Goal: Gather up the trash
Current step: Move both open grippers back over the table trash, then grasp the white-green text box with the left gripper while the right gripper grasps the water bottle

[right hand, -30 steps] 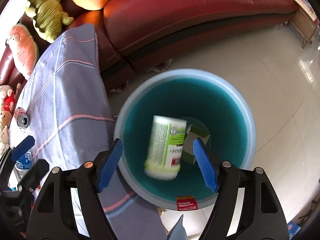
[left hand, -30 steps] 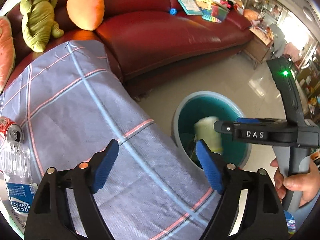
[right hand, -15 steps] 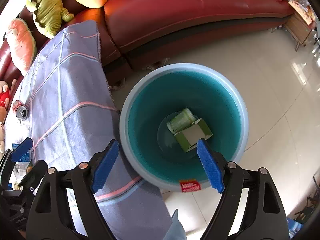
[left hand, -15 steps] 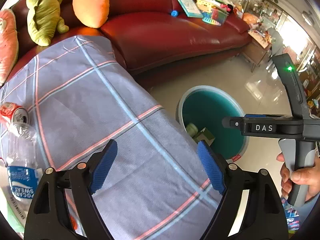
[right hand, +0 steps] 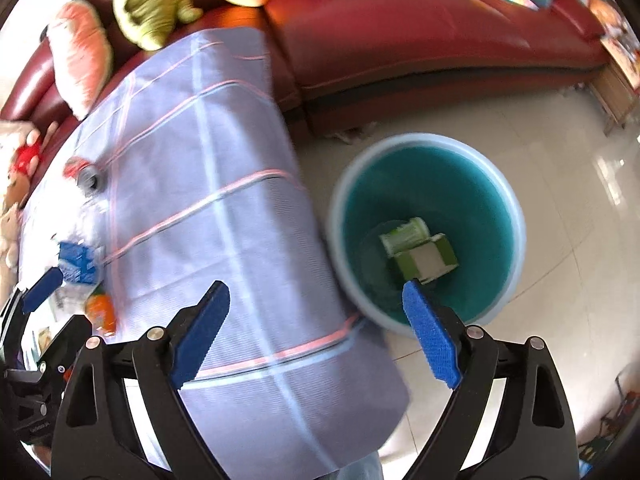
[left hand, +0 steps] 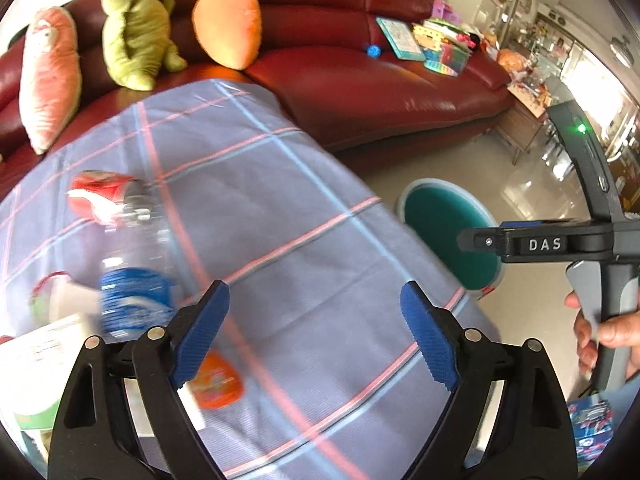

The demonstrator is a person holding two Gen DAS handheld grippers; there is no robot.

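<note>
My left gripper (left hand: 314, 312) hovers over the plaid-clothed table (left hand: 300, 220), its jaws opening with nothing between them. Left of it lie a clear bottle with a blue label (left hand: 132, 300), a red can (left hand: 100, 196), an orange wrapper (left hand: 218, 384) and white paper (left hand: 40, 356). My right gripper (right hand: 316, 308) hangs over the table's edge beside the teal bin (right hand: 516, 216), its jaws opening and empty. On the bin's floor rest a green-white container (right hand: 404, 234) and a green box (right hand: 428, 260). In the left wrist view, a hand (left hand: 612, 332) holds the right tool near the bin (left hand: 424, 184).
A red sofa (left hand: 380, 92) curves behind the table, with plush toys (left hand: 136, 28) on its left part and books and toys (left hand: 432, 44) on its right. Pale tiled floor (right hand: 560, 128) surrounds the bin. A wooden side table (left hand: 524, 128) stands past the sofa's end.
The green-white container fell from between the right jaws and now lies on the bin's floor. Both grippers swung away from the bin toward the table, and both stand wider.
</note>
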